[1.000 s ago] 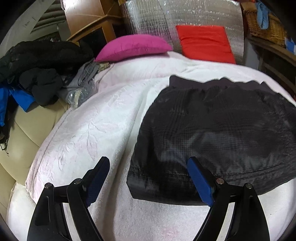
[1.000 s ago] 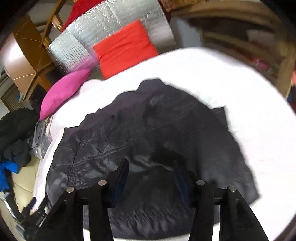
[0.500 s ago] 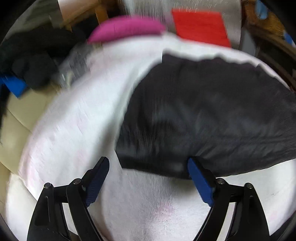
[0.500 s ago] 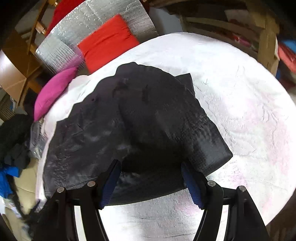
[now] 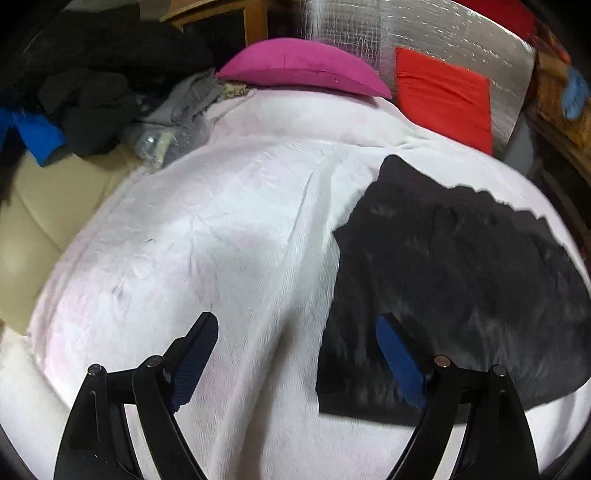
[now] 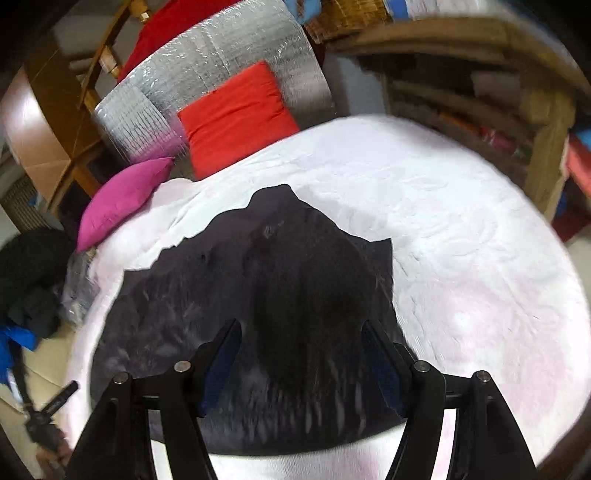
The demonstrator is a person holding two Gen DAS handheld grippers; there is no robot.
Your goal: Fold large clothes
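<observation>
A black garment (image 5: 454,288) lies folded and flat on the white blanket (image 5: 221,240). In the left wrist view it fills the right side. My left gripper (image 5: 295,354) is open and empty, above the garment's left edge, with its right finger over the cloth. In the right wrist view the garment (image 6: 258,295) lies at centre on the blanket (image 6: 461,258). My right gripper (image 6: 301,358) is open and empty, hovering over its near part.
A magenta pillow (image 5: 303,68) and a red cushion (image 5: 443,96) lean on a silver foil panel (image 5: 388,29) at the back. A pile of dark, grey and blue clothes (image 5: 85,107) lies at the left. Wooden shelves (image 6: 480,92) stand at the right.
Both grippers have pulled back from the garment. The left view has swung left, so the garment now sits further right. The garment looks narrower, folded over on itself.
</observation>
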